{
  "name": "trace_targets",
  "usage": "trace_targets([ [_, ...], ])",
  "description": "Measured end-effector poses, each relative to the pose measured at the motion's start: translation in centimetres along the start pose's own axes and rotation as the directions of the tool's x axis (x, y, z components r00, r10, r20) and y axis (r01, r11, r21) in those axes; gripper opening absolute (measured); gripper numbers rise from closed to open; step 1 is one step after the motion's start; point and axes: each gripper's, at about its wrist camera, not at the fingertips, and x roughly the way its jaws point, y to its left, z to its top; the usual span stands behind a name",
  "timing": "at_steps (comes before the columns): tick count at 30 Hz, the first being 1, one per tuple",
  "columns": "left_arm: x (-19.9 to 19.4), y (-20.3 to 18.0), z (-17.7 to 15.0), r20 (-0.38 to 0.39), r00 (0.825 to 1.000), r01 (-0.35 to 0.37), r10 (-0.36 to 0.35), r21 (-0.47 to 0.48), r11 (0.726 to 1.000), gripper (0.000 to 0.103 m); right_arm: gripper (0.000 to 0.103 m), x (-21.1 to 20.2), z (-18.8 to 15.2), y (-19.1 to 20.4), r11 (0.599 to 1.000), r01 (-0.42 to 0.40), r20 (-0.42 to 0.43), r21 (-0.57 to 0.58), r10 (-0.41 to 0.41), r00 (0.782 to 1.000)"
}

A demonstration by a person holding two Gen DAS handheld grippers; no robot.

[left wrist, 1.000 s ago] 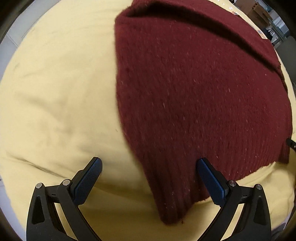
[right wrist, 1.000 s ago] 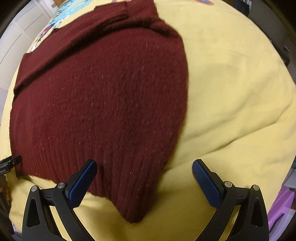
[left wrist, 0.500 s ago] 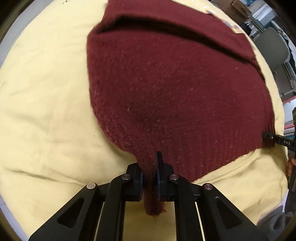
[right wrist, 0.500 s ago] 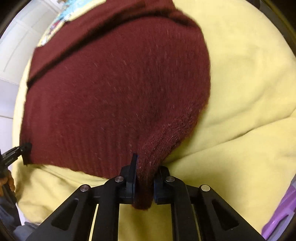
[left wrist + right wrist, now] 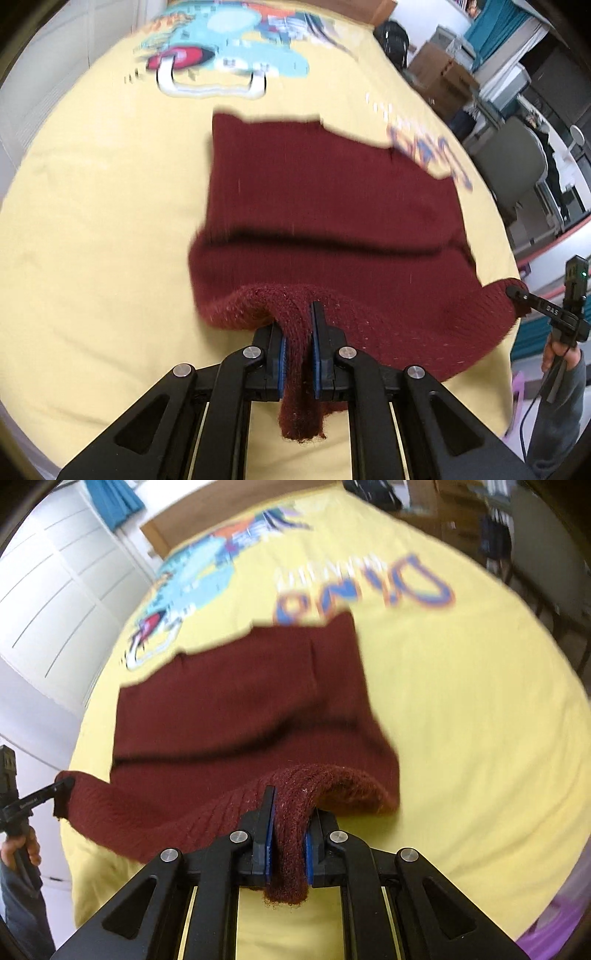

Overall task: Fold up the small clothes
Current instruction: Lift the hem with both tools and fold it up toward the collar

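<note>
Left hand-held gripper [image 5: 298,349] and right hand-held gripper [image 5: 287,843] each clamp maroon sweater [image 5: 332,206] hem corner

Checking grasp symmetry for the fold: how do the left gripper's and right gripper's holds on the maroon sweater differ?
The left gripper pinches the hem corner at the maroon sweater's left side; the right gripper pinches the corner at its right side. A longer tail of knit hangs below the left gripper than below the right gripper. Shared: both are shut on the ribbed hem, lifted off the yellow blanket, with the far part lying flat.

2 wrist views—steeply down, sharing sweater [image 5: 332,206].
</note>
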Motion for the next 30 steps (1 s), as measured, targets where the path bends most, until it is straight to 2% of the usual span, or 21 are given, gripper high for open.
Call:
trace_targets([
  [3, -1.1, 0.1, 3.0, 0.062, 0.998, -0.014, 0.015, -0.017, 1.0, 0.008, 0.012, -0.3, 3.8, 0.6, 1.0, 0.014, 0.051, -0.009, -0.014, 0.999],
  [7, -2.4, 2.9, 6.4, 0.118, 0.993, -0.025, 0.03, -0.041, 0.999, 0.008, 0.012, 0.6, 8.0, 0.9, 0.999, 0.032, 0.1, -0.001, -0.032, 0.994],
  [11, -1.2, 3.7, 9.6, 0.132, 0.99, -0.04, 0.045, -0.046, 0.998, 0.008, 0.011, 2.6, 11.0, 1.2, 0.997, 0.076, 0.094, -0.007, -0.075, 0.993],
  [14, 0.2, 4.1, 11.8, 0.114, 0.99, -0.076, 0.08, -0.039, 0.996, 0.008, 0.011, 5.5, 13.0, 1.0, 0.995, 0.101, 0.05, -0.01, -0.1, 0.994],
  [18, 3.6, 4.9, 13.8, 0.08, 0.987, -0.137, 0.138, -0.018, 0.99, 0.008, 0.011, 9.8, 14.0, 1.0, 0.989, 0.146, -0.027, -0.021, -0.147, 0.989],
  [22, 8.1, 5.5, 13.9, 0.029, 0.976, -0.215, 0.215, 0.006, 0.977, 0.009, 0.012, 13.2, 14.3, 0.5, 0.985, 0.172, -0.086, -0.003, -0.172, 0.981],
  [26, 10.5, 6.0, 13.6, 0.018, 0.965, -0.263, 0.263, 0.011, 0.965, 0.009, 0.014, 15.1, 14.0, -0.1, 0.984, 0.178, -0.12, 0.012, -0.175, 0.977],
  [30, 11.5, 6.5, 13.2, 0.013, 0.962, -0.273, 0.273, 0.0, 0.962, 0.01, 0.015, 15.5, 13.8, -0.6, 0.985, 0.171, -0.124, 0.029, -0.166, 0.978],
])
